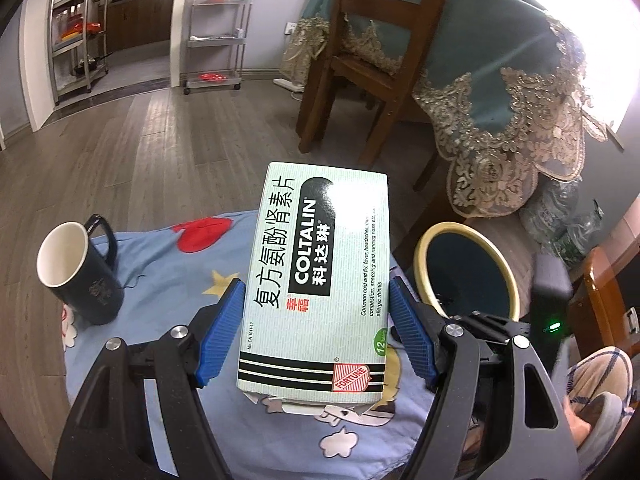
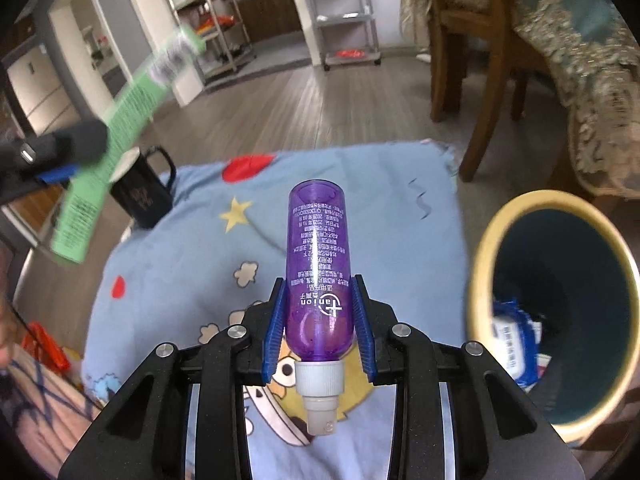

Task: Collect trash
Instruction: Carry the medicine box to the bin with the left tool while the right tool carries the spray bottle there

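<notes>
The left gripper [image 1: 316,332] stands wide, its blue pads [image 1: 222,332] pressed against both long sides of a pale green medicine box [image 1: 320,276], which it holds clear of the surface below. The box is printed "COLTALIN" and lies lengthwise between the fingers, its torn flap end nearest the camera. In the right wrist view the same box [image 2: 116,136] appears at upper left, blurred, tilted, and clamped by the left gripper [image 2: 60,156].

The right gripper [image 2: 319,320] is partly closed, with both blue pads [image 2: 276,324] bearing on the lower body of a purple transparent bottle [image 2: 318,264]. The bottle points away from the camera, base far, white cap [image 2: 320,376] and nozzle near. It is lifted off the cloth.

Beneath both grippers lies a blue cloth [image 2: 180,264] with cartoon prints, stars and red spots, covering a low surface. A black mug [image 1: 80,268] with a white interior stands upright on the cloth at its left side, handle turned away from the camera.

A round bin [image 2: 556,312] with a cream rim and dark blue interior stands just beside the cloth on the right; in the left wrist view it [image 1: 468,272] sits to the right of the box. A blue and white packet [image 2: 516,352] lies inside it.

Behind stand a wooden chair [image 1: 360,52] and a table draped in a teal, lace-edged cloth [image 1: 500,80], on grey plank flooring.
</notes>
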Tool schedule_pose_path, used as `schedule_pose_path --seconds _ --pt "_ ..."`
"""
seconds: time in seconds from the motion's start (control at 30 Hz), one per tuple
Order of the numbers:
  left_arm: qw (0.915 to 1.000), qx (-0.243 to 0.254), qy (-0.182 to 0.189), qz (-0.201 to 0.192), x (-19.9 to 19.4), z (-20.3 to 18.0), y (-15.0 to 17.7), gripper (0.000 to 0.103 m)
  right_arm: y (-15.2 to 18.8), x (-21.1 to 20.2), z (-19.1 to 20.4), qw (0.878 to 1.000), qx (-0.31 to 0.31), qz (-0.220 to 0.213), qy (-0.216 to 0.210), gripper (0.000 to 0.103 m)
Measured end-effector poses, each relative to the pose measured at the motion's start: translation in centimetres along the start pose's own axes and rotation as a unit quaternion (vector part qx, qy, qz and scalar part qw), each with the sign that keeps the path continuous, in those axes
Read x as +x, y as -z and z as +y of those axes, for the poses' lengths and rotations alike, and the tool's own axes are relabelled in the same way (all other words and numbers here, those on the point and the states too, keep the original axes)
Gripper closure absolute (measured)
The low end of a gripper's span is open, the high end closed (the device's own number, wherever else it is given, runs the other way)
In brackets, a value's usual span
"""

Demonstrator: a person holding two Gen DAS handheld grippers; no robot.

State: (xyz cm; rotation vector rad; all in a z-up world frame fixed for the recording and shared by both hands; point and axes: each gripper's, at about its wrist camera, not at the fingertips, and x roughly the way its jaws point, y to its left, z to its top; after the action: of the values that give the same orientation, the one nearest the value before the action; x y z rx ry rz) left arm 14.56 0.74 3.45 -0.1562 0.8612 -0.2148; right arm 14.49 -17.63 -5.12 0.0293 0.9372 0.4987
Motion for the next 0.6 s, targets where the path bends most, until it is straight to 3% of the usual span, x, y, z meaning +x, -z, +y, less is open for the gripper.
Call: schedule_pose_path --seconds 0.4,0.6 --pt "0.9987 0.022 0.042 0.016 1.7 -4.4 0.0 0.032 0.9 -7.8 -5.6 0.998 0.039 -0.047 0.026 0.07" --pt "0.9961 0.042 0.066 0.04 4.1 -8.8 -0.1 0.032 2.4 -9.8 -9.7 0.991 0.1 -0.073 0.042 0.069"
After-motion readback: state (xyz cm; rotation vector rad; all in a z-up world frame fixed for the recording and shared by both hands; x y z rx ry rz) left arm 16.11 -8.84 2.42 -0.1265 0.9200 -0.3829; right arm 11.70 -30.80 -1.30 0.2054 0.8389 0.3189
